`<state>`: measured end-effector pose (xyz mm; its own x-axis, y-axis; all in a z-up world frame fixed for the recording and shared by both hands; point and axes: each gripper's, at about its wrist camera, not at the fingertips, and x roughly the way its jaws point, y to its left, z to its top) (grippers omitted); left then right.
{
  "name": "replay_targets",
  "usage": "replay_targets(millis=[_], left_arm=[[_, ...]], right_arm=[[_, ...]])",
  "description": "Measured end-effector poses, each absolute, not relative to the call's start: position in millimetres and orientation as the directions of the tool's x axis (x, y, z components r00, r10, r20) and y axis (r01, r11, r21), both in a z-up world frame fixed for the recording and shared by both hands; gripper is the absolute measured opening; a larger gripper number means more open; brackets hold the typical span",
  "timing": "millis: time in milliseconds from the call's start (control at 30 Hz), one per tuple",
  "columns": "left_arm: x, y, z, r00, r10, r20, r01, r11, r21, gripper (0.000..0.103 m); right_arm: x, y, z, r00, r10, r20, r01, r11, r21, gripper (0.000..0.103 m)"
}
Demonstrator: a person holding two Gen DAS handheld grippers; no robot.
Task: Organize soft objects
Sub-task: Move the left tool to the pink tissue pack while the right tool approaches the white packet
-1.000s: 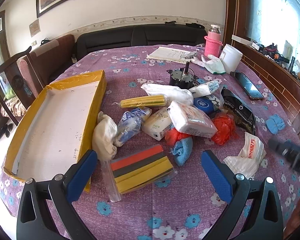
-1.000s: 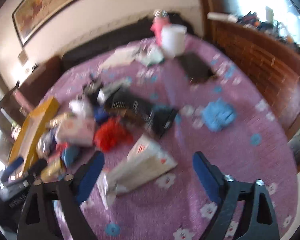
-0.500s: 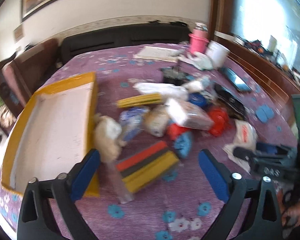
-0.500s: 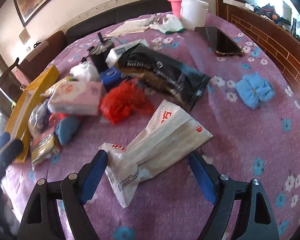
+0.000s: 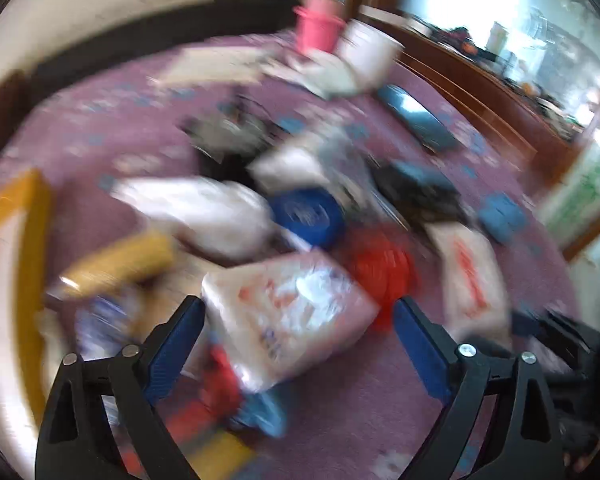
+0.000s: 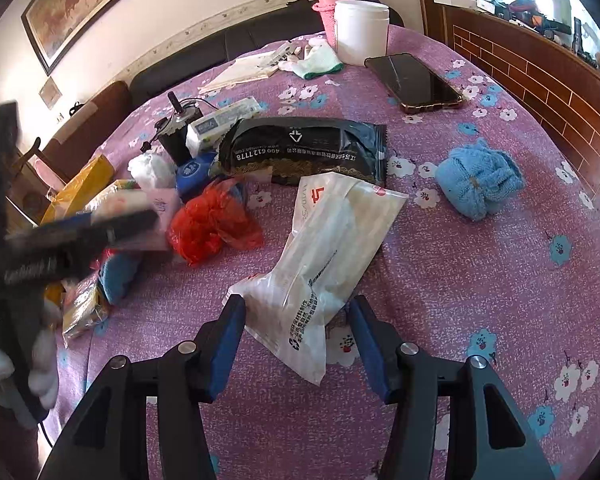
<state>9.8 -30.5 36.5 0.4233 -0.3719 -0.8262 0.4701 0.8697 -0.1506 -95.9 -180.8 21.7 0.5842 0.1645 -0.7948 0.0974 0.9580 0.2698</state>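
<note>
The left wrist view is blurred. My left gripper (image 5: 298,304) hangs over the pile with a pink-and-white tissue pack (image 5: 292,312) between its blue pads. Its jaws are closing, and a gap shows on each side of the pack. My right gripper (image 6: 297,302) straddles the near end of a white plastic bag (image 6: 324,248) with red print, lying flat on the purple flowered tablecloth (image 6: 480,300). Its jaws are closing too, and the pads sit close beside the bag without squeezing it. The left gripper (image 6: 72,236) also shows as a dark blur in the right wrist view, held by a gloved hand (image 6: 40,360).
A red plastic bag (image 6: 212,224), a black wipes pack (image 6: 304,148) and a blue round tin (image 5: 308,216) crowd the pile. A blue towel (image 6: 476,182) lies alone at right. At the back are a phone (image 6: 416,82) and a white jar (image 6: 360,32). A yellow-rimmed box (image 5: 16,208) sits left.
The left gripper swept forward from the striped sponge stack to the pink tissue pack, its jaws narrowing. The right gripper dropped onto the white bag, and its jaws narrowed around the bag's near end.
</note>
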Motion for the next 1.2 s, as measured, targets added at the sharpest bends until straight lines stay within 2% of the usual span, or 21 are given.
replay_targets(millis=[200, 367, 700, 767, 800, 833, 933, 1000, 1067, 1100, 1133, 1200], left_arm=[[-47.5, -30.7, 60.5, 0.334, -0.495, -0.802, 0.641, 0.743, -0.192, 0.088], [-53.2, -35.9, 69.0, 0.453, -0.406, -0.794, 0.627, 0.778, -0.04, 0.088], [-41.2, -88.2, 38.3, 0.428, -0.368, -0.826, 0.703, 0.71, 0.048, 0.088], [-40.5, -95.3, 30.8, 0.419, -0.34, -0.842, 0.71, 0.7, 0.071, 0.07], [-40.2, -96.9, 28.3, 0.424, -0.324, -0.846, 0.707, 0.702, 0.086, 0.055], [-40.1, -97.1, 28.4, 0.443, -0.313, -0.84, 0.701, 0.706, 0.106, 0.054], [-38.6, -88.9, 33.9, 0.409, -0.361, -0.838, 0.698, 0.716, 0.032, 0.052], [-38.2, -86.0, 36.0, 0.416, -0.363, -0.834, 0.685, 0.728, 0.025, 0.052], [-33.4, -87.0, 33.2, 0.423, -0.347, -0.837, 0.671, 0.741, 0.032, 0.061], [-30.5, -89.0, 30.8, 0.425, -0.339, -0.839, 0.664, 0.747, 0.035, 0.07], [-28.2, -90.8, 27.9, 0.424, -0.338, -0.84, 0.658, 0.752, 0.03, 0.075], [-25.4, -96.9, 20.4, 0.41, -0.333, -0.849, 0.658, 0.753, 0.022, 0.075]], right_arm=[[-96.5, -185.0, 21.5, 0.59, 0.187, -0.785, 0.088, 0.952, 0.294, 0.058], [-95.3, -188.1, 22.7, 0.584, 0.191, -0.789, 0.098, 0.948, 0.302, 0.058], [-104.3, -223.6, 25.0, 0.561, 0.157, -0.813, 0.176, 0.937, 0.302, 0.058], [-105.2, -228.2, 27.1, 0.57, 0.151, -0.808, 0.184, 0.935, 0.304, 0.058], [-104.8, -229.4, 28.4, 0.574, 0.146, -0.806, 0.186, 0.935, 0.302, 0.058], [-103.8, -230.4, 29.8, 0.575, 0.14, -0.806, 0.188, 0.936, 0.297, 0.058], [-98.0, -231.0, 33.0, 0.577, 0.121, -0.808, 0.191, 0.942, 0.277, 0.06], [-94.2, -231.4, 33.2, 0.578, 0.109, -0.809, 0.196, 0.944, 0.267, 0.062], [-87.2, -230.0, 32.4, 0.575, 0.094, -0.813, 0.197, 0.948, 0.249, 0.062], [-84.1, -229.2, 31.2, 0.571, 0.085, -0.816, 0.197, 0.951, 0.237, 0.062], [-80.2, -228.2, 29.3, 0.565, 0.075, -0.822, 0.198, 0.954, 0.223, 0.062], [-74.1, -226.2, 24.8, 0.555, 0.064, -0.829, 0.201, 0.957, 0.209, 0.062]])
